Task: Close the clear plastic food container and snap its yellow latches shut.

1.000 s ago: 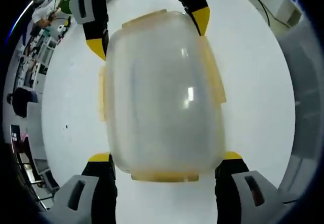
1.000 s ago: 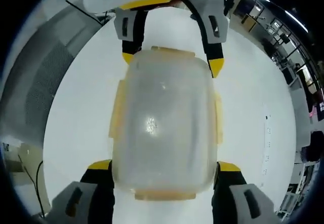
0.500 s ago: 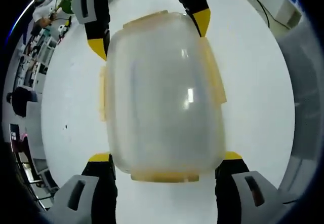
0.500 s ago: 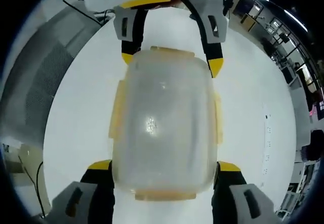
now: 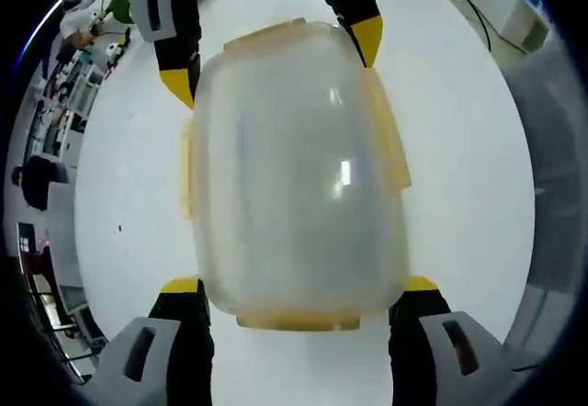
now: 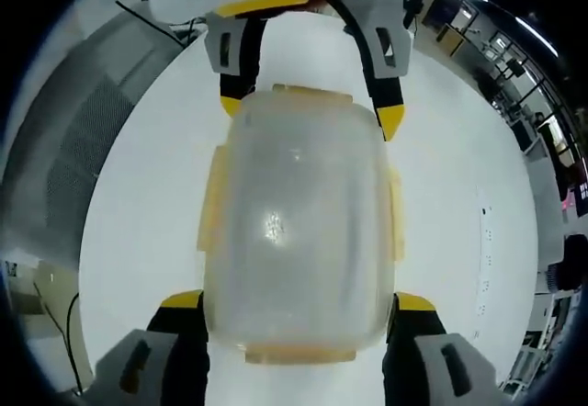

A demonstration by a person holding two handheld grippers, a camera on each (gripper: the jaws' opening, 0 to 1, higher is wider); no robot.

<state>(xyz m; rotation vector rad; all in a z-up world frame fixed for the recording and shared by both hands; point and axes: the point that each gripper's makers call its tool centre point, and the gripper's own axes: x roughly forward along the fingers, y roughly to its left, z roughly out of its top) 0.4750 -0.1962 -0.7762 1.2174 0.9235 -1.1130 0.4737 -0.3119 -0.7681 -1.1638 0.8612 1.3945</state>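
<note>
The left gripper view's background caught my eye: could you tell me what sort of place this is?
Probably a lab or workshop: crowded racks stand beyond the white table, cables trail across it, and ceiling strip lights run overhead.

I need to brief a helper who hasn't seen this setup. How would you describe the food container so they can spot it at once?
Look at the white table: the food container lies at its middle, between the left gripper and the right gripper, which face each other. It is a cloudy, clear plastic box with rounded corners and pale yellow latches on its edges.
</note>
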